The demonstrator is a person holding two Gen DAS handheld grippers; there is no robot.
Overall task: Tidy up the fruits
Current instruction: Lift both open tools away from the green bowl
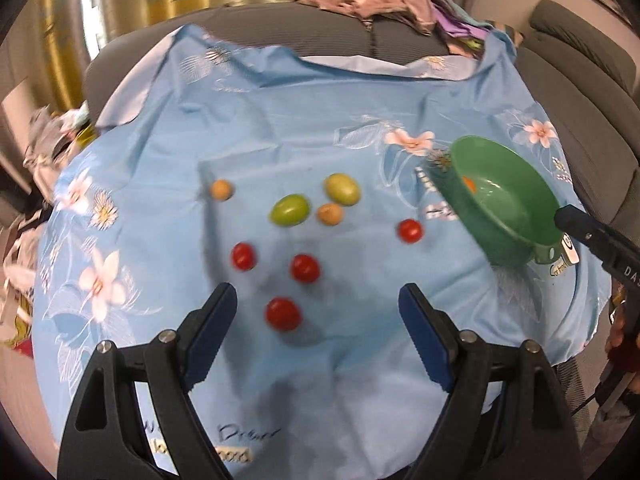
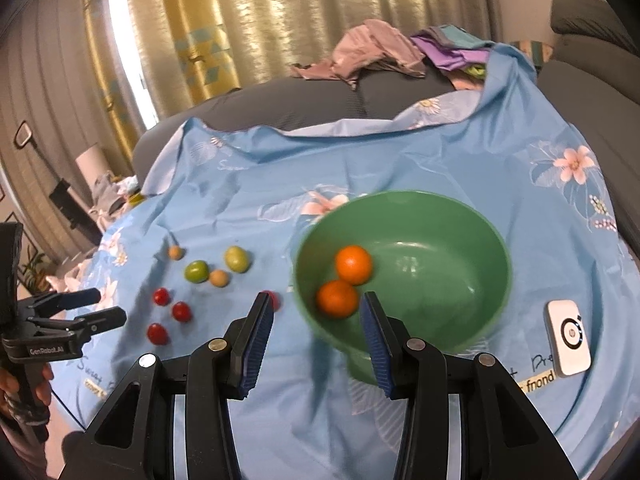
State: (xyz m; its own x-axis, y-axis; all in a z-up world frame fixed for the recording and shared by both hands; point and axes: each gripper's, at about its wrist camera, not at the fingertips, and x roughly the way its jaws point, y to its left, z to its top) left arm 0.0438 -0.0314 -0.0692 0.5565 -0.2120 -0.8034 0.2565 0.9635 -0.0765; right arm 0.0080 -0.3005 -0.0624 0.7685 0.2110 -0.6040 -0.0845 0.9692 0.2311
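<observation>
A green bowl [image 2: 440,264] stands on the blue floral cloth and holds two oranges [image 2: 353,265]. The bowl also shows in the left wrist view [image 1: 504,204] at the right. Several small fruits lie loose on the cloth: red ones [image 1: 283,313], two green ones [image 1: 290,209] and two tan ones [image 1: 330,214]. My left gripper [image 1: 316,304] is open and empty, just above the nearest red fruit. My right gripper [image 2: 316,312] is open and empty, at the bowl's near left rim.
A white device [image 2: 568,336] lies on the cloth right of the bowl. The cloth [image 1: 280,120] covers a grey couch. A heap of clothes [image 2: 384,52] lies at the back. Curtains hang behind.
</observation>
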